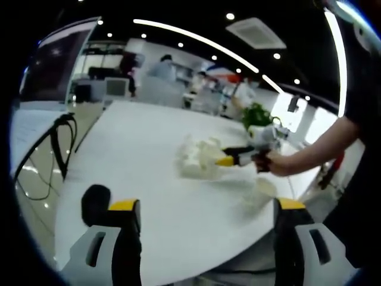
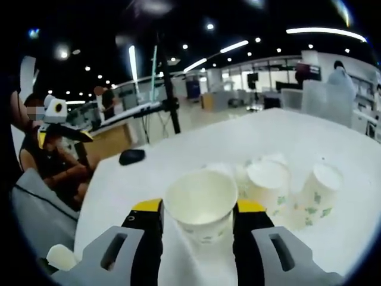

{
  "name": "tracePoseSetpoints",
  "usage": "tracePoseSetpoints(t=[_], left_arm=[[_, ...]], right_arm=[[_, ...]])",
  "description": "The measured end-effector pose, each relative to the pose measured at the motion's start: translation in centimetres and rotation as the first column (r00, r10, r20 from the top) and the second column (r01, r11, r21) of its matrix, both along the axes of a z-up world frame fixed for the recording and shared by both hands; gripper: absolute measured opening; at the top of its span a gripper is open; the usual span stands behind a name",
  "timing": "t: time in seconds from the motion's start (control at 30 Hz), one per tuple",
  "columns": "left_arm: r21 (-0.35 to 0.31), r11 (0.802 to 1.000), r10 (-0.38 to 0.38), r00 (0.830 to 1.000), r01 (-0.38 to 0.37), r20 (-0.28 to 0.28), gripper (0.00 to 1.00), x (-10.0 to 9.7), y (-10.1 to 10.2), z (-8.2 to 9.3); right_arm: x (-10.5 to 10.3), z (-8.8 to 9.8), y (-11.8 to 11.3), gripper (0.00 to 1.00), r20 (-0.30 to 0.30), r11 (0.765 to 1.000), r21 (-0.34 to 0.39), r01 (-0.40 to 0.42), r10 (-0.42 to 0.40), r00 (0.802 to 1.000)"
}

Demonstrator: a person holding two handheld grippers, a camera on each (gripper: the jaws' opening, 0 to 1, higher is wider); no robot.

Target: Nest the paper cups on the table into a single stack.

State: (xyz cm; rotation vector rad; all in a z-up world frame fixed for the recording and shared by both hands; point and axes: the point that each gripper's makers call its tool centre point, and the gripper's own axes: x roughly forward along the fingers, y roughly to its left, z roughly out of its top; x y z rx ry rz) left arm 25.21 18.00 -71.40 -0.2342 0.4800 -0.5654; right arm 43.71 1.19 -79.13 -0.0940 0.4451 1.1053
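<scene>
Your left gripper view looks from the near edge across the broad white table (image 1: 149, 179) toward the cluster of white paper cups (image 1: 199, 156), well off. Your right gripper view sits close to those cups (image 2: 286, 185) (low, facing the other way); both views share table and cups.

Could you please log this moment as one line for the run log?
right tool: jaws around upright paper cup, contact unclear | left tool: open, empty | other cups: unstacked on table
</scene>
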Motion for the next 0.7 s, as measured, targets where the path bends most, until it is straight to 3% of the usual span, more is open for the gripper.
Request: tracePoseSetpoints(t=[0.7], left_arm=[[-0.010,1.000,-0.008,1.000,0.008,0.007,0.90,0.33,-0.55,0.18]], right_arm=[[-0.67,0.81,-0.52,0.40,0.008,1.000,0.022,-0.017,0.017,1.000]])
